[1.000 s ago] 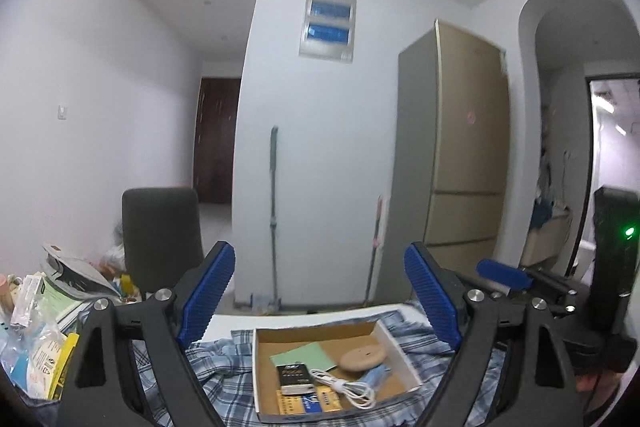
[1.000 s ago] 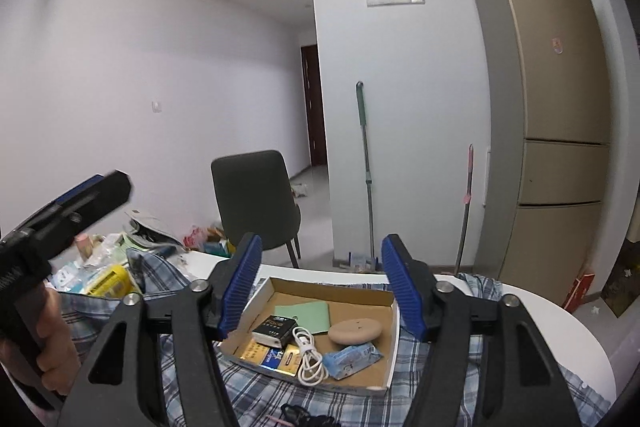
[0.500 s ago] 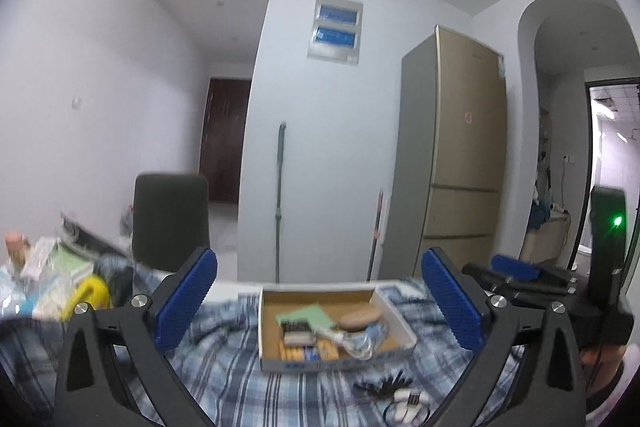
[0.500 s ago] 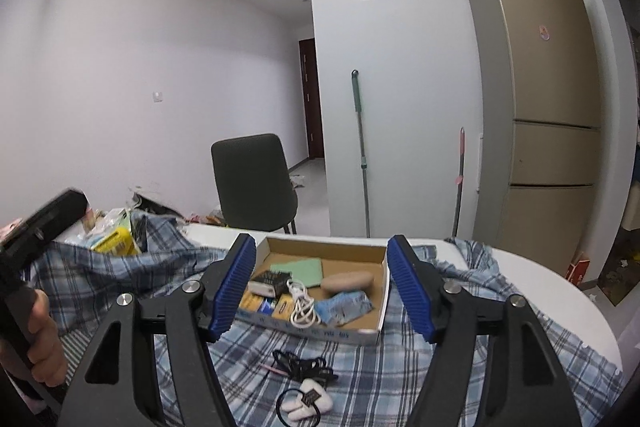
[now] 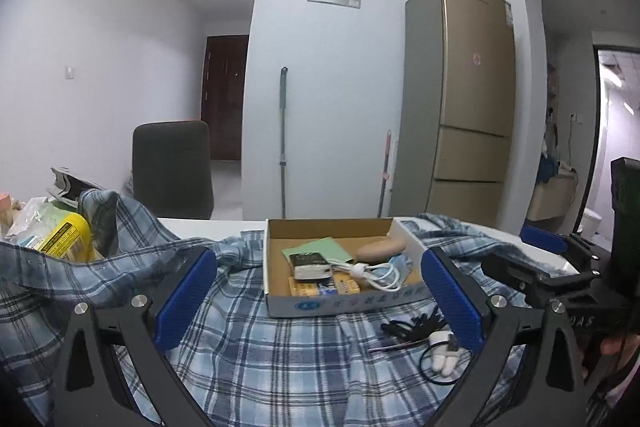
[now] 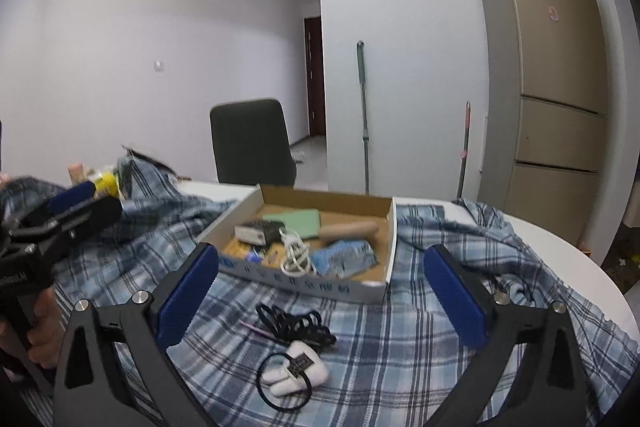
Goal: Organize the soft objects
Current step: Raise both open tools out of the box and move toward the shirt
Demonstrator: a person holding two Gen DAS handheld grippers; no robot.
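Two grippers, left gripper [image 5: 318, 297] and right gripper [image 6: 320, 295], both spread wide and empty, above a plaid shirt [image 6: 400, 355] spread crumpled across the table [image 6: 560, 247], long axis unclear, cardboard box [image 6: 384, 287] on it holding white cable [image 6: 294, 253], blue packet [image 6: 346, 259], green card [image 6: 296, 221], tan oval piece [image 6: 352, 229].

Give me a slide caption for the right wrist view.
Open right gripper above hair ties on a plaid shirt, cardboard box beyond.
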